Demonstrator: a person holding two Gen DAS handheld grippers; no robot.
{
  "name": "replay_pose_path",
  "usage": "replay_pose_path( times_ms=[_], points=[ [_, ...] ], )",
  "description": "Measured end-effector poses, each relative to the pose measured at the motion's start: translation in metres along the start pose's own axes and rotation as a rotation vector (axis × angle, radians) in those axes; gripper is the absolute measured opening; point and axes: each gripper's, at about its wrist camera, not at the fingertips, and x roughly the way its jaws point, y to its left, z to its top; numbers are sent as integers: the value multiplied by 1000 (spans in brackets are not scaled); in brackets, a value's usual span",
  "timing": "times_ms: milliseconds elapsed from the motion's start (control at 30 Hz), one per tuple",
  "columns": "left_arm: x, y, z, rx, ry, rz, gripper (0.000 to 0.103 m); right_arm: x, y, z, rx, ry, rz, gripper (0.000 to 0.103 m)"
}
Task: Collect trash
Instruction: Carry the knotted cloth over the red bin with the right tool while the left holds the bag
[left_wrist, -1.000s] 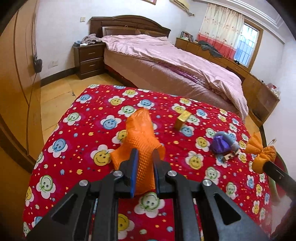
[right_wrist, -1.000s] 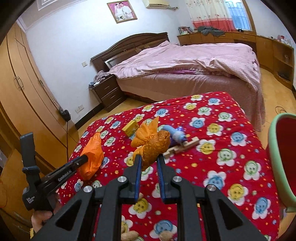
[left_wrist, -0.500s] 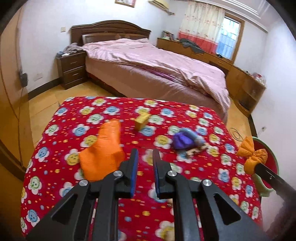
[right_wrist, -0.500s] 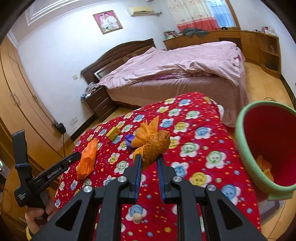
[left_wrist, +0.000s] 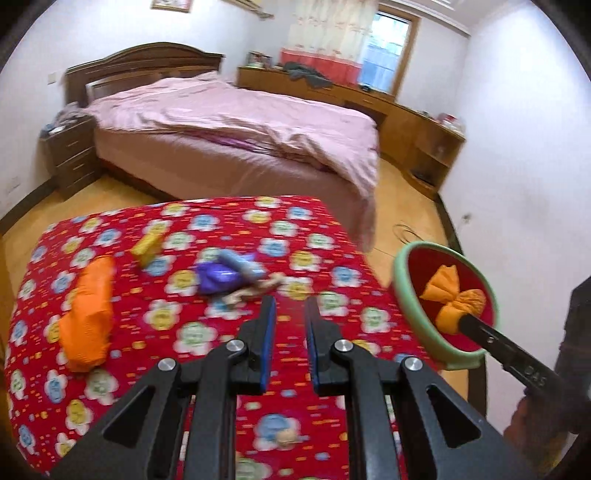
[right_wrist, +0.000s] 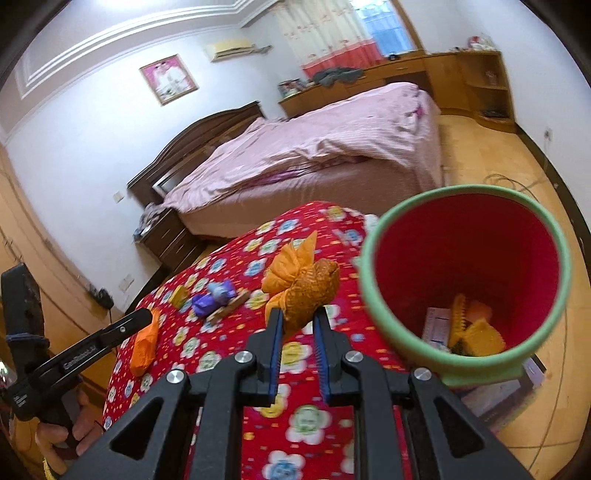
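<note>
— What have your tongs got right now?

— My right tongs (right_wrist: 298, 317) are clamped on a crumpled orange wrapper (right_wrist: 301, 284), knotted at the top, and they hold it up beside the rim of the bin (right_wrist: 373, 295). From my left camera that same wrapper (left_wrist: 452, 297) shows against the bin's red inside.

— And the left?

— My left tongs (left_wrist: 290, 308) are nearly closed with nothing between them, pointing down over the tabletop (left_wrist: 325, 221) with its red smiley-flower cloth.

— What's in the bin?

— Green rim, red inside, a few yellow and pale scraps (right_wrist: 465, 328) at the bottom.

— Anything on the cloth?

— An orange bag (left_wrist: 88, 314) lies off to the left, a small yellow block (left_wrist: 147, 245) farther back, and a purple wrapper (left_wrist: 218, 277) with a wooden stick (left_wrist: 255, 290) just beside it. It's blurred, so I can't tell if they touch.

— Beyond that?

— A bed with a pink cover (left_wrist: 229, 125).
</note>
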Motion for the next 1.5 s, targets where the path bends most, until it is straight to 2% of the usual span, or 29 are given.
replay_pose_path(
  times_ms=[300,567,633,767,900,1133,1500],
  points=[
    [23,-75,5,115,33,-107,15,-23,-60,3,106,-39,-67,18],
    [27,-87,6,134,14,-93,17,-35,-89,1,150,-57,-101,18],
    [26,-81,7,115,18,-85,31,-37,-92,1,157,-61,-101,18],
    [24,-61,9,67,16,-37,41,-38,-92,1,153,-61,-97,18],
    [21,-31,8,28,16,48,54,-38,-86,0,144,-56,-92,18],
    [14,38,3,-55,18,221,56,-36,-76,-2,135,-45,-95,19],
    [24,124,-11,-167,75,405,56,-30,-64,-4,118,-28,-115,19]
  ],
)
